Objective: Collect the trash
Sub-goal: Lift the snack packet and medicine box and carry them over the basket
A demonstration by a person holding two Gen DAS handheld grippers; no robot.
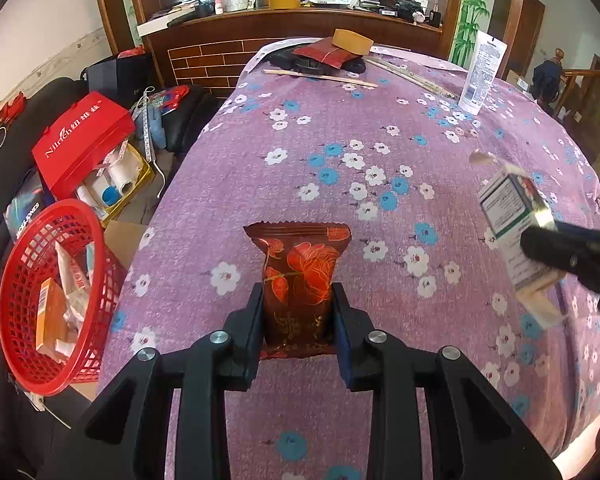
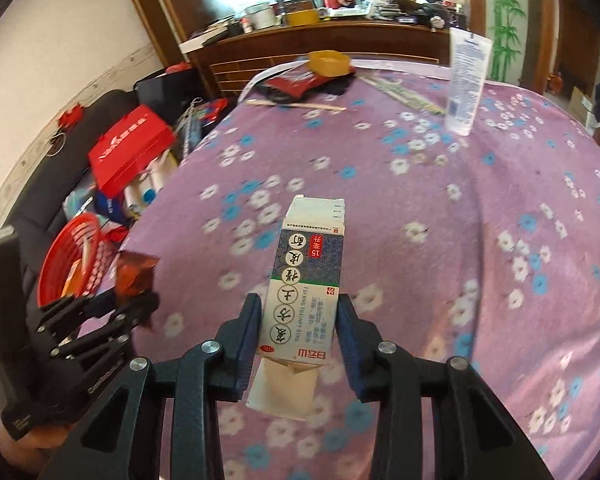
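Left gripper [image 1: 298, 312] clenched on a dark red snack wrapper [image 1: 298, 276] printed with an orange flower, pads pressing both long edges, wrapper held above the purple floral tablecloth [image 1: 332, 128]. Right gripper [image 2: 300, 320] clamped on a white and blue medicine carton [image 2: 306, 276], carton lengthwise between the fingers, its near end flap open and hanging toward the camera. Same carton visible at the right edge of the left wrist view, lifted clear of the cloth. Red mesh basket [image 1: 28, 248] beside the table's left edge, lower than the tabletop, already containing an orange box [image 1: 50, 316] and crumpled white wrappers [image 1: 74, 276]. Wrapper nearer the basket than the carton. At the table's far end: white tube [image 1: 482, 72] standing upright, a pair of chopsticks [image 1: 320, 77] lying flat, tape roll [image 1: 352, 41] resting on a red packet [image 1: 324, 54]. Red gift box [image 1: 80, 140] among clutter on the dark sofa left of the table. Right wrist view motion-blurred.
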